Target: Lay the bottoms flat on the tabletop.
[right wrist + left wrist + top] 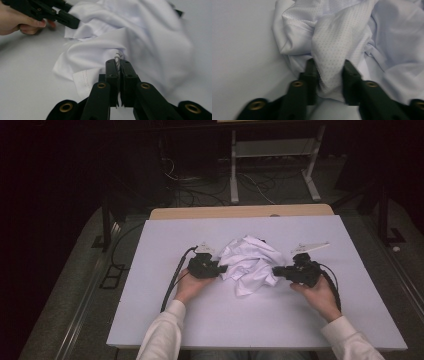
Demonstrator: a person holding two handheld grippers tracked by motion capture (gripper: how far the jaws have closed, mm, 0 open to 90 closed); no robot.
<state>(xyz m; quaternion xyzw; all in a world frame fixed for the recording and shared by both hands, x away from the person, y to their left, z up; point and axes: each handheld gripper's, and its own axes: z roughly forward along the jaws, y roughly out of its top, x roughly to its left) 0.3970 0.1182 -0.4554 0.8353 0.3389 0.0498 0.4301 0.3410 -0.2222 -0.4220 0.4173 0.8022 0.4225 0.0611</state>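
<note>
Right gripper (pixel 119 65) fingers clenched on white garment (pixel 251 262), left gripper (pixel 328 72) fingers grasping fold, bare table (pixel 165 245).

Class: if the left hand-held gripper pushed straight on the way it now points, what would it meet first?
The crumpled white cloth: the left hand-held gripper already has a fold between its jaws, so more bunched cloth lies ahead.

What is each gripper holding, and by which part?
Both grip the crumpled white garment: left gripper on a bunched mesh fold at its edge, right gripper pinching a thin fold near a stitched hem.
</note>
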